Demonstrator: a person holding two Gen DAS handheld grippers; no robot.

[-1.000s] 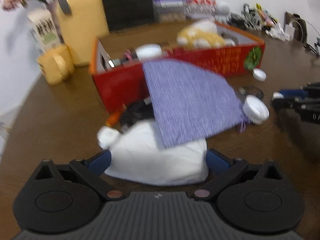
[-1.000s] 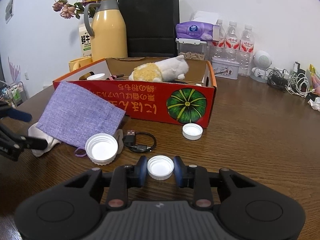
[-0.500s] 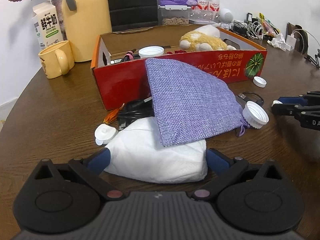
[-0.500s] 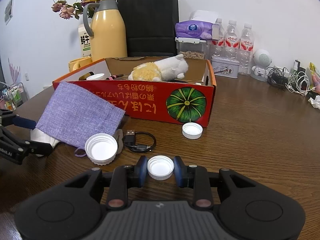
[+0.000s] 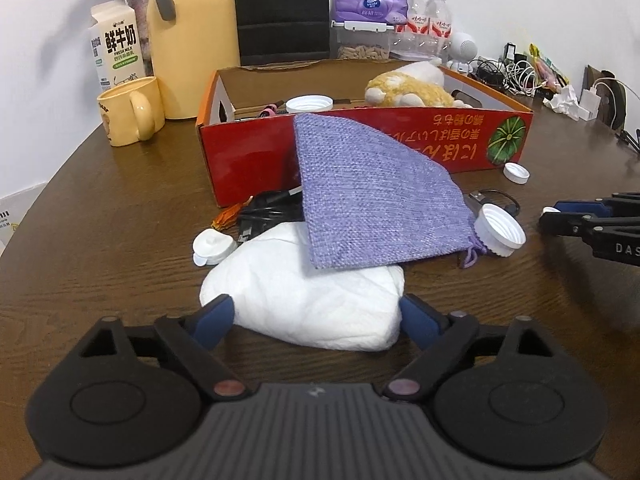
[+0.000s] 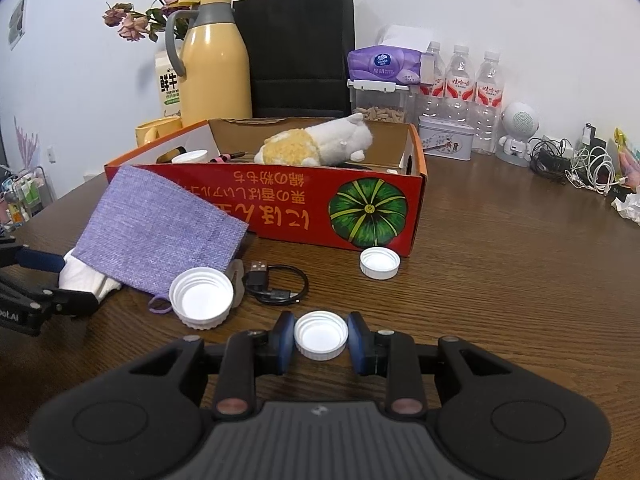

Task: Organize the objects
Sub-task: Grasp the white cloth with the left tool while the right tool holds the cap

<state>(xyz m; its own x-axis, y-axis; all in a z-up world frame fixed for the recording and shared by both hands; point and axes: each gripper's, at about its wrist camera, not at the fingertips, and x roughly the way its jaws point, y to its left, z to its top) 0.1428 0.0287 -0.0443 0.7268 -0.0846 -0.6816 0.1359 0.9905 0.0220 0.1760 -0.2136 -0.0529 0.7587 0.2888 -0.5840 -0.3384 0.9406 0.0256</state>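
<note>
My left gripper (image 5: 314, 318) is open, its fingers on either side of a white cloth bundle (image 5: 308, 300) on the table. A purple woven pouch (image 5: 372, 196) lies over the bundle and leans on the red cardboard box (image 5: 248, 152). My right gripper (image 6: 321, 340) is shut on a small white bottle cap (image 6: 321, 339), low over the table. A large white cap (image 6: 201, 298) and another small cap (image 6: 379, 263) lie in front of the box (image 6: 280, 208). The box holds a plush toy (image 6: 316, 145) and a white lid (image 5: 309, 103).
A black USB cable (image 6: 276, 286) lies by the large cap. A small white flip lid (image 5: 213, 245) and black clutter sit left of the bundle. A yellow mug (image 5: 130, 110), thermos (image 5: 192, 36), milk carton, bottles and chargers stand behind the box.
The left gripper has steadied and drawn back a little from the bundle, which stays between its open fingers. The right gripper holds still with the cap.
</note>
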